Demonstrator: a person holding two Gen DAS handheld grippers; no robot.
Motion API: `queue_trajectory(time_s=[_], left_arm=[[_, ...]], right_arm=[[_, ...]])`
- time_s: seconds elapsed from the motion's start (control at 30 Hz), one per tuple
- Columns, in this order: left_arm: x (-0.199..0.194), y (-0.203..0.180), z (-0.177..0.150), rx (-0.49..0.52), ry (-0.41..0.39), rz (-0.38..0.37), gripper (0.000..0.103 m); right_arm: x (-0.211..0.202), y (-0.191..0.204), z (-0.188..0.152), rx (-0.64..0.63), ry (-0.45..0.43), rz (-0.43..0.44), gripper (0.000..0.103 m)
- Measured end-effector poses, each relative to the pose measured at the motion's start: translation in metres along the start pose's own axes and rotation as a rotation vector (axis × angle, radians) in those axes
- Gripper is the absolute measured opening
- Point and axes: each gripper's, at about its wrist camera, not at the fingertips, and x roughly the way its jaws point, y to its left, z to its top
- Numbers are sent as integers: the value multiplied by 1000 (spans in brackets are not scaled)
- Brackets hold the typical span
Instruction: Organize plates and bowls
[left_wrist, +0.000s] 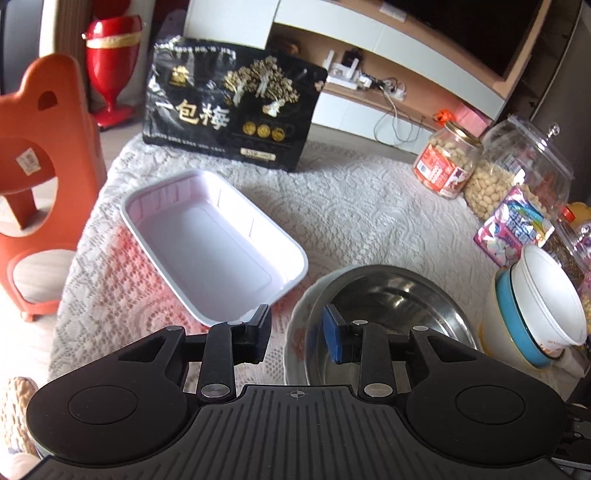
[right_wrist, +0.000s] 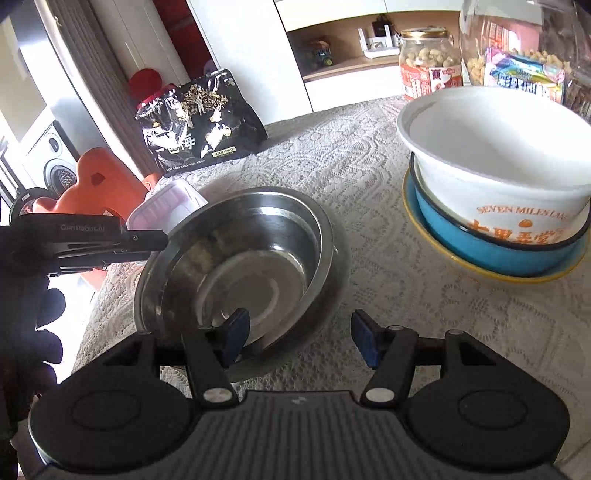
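A steel bowl (left_wrist: 391, 299) sits in a pale patterned plate (left_wrist: 295, 325) on the lace cloth; it also shows in the right wrist view (right_wrist: 255, 251). My left gripper (left_wrist: 295, 336) is open, its fingers straddling the left rim of bowl and plate. It shows at the left of the right wrist view (right_wrist: 147, 240). My right gripper (right_wrist: 299, 339) is open, its left finger over the bowl's near rim. A white paper bowl (right_wrist: 495, 147) is stacked in a blue bowl (right_wrist: 495, 251) on a yellow-rimmed plate (right_wrist: 443, 254). A white rectangular tray (left_wrist: 214, 243) lies to the left.
A black snack bag (left_wrist: 229, 107) stands at the back of the table. A peanut jar (left_wrist: 447, 158), a clear lidded jar (left_wrist: 524, 162) and a candy packet (left_wrist: 517, 225) stand at the right. An orange chair (left_wrist: 40, 184) is beyond the table's left edge.
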Motion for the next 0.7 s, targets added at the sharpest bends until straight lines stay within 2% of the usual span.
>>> queue_trajectory(time_s=[0.1, 0.3, 0.43, 0.53, 0.63, 0.7], left_arm=[[-22, -7, -2, -9, -76, 25, 34], [-47, -50, -3, -35, -146, -31, 34], [-29, -82, 2, -69, -88, -155, 34], [-18, -116, 3, -18, -61, -208, 34], [-6, -149, 6, 57, -30, -234, 34], [4, -168, 7, 84, -1, -255, 34]], right_arm=[[-17, -3, 1, -44, -57, -10, 61], [-62, -21, 26, -125, -158, -3, 61], [-98, -49, 48, -100, -256, -92, 63], [-115, -79, 57, -95, -320, -197, 73], [-112, -109, 61, -85, -308, -292, 73], [-104, -129, 64, -49, -283, -305, 73]])
